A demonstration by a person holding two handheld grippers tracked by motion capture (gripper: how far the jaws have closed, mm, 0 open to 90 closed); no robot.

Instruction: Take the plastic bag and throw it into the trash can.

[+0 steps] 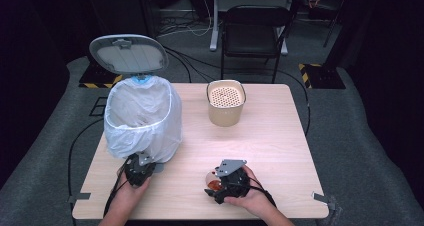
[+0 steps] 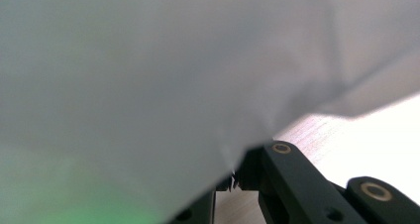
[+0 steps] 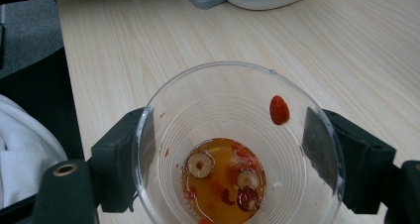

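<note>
From above: bin (image 1: 142,118) at the table's (image 1: 280,146) left with lid up and a white bag (image 1: 150,131) draped over the rim, left gripper (image 1: 137,168) tucked against the bag's near side, probably steadying it. Strainer pot (image 1: 226,102) sits far-centre. Near edge: right gripper (image 1: 227,181) with a cup (image 1: 213,180).

Left gripper view: bag (image 2: 148,85) right up against the jaws, looks pinched, can't tell for sure.

Right gripper view: jaws clamped on both sides of the clear cup (image 3: 237,149), kept upright so the orange dregs and fruit bits (image 3: 223,182) stay put.

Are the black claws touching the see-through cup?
Touching. In the right gripper view, the right gripper has one jaw pressed against each side of the cup, with no gap showing.
</note>
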